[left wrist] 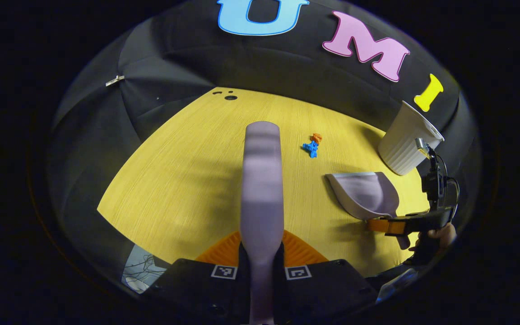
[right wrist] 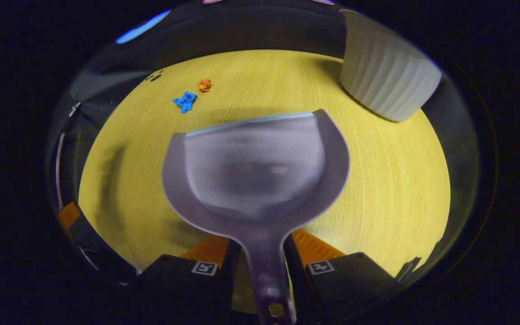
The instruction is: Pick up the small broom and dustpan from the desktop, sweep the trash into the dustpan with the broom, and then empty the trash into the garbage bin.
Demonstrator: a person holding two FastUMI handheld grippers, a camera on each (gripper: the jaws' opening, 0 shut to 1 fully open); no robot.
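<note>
Grey plastic broom handle (left wrist: pixel 261 180): clamped between left gripper (left wrist: pixel 261 255) fingers, pointing 12 o'clock over yellow wood-grain desktop (left wrist: pixel 174 180).
Grey plastic dustpan (right wrist: pixel 255 167): handle pinched by right gripper (right wrist: pixel 264 257).
Blue crumpled scrap (right wrist: pixel 184 101), orange crumpled scrap (right wrist: pixel 204 84): 11 o'clock of dustpan.
White ribbed garbage bin (right wrist: pixel 386 76): 1 o'clock.

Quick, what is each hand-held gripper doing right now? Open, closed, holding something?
Left hand-held gripper: closed on the broom.
Right hand-held gripper: closed on the dustpan by its handle.
</note>
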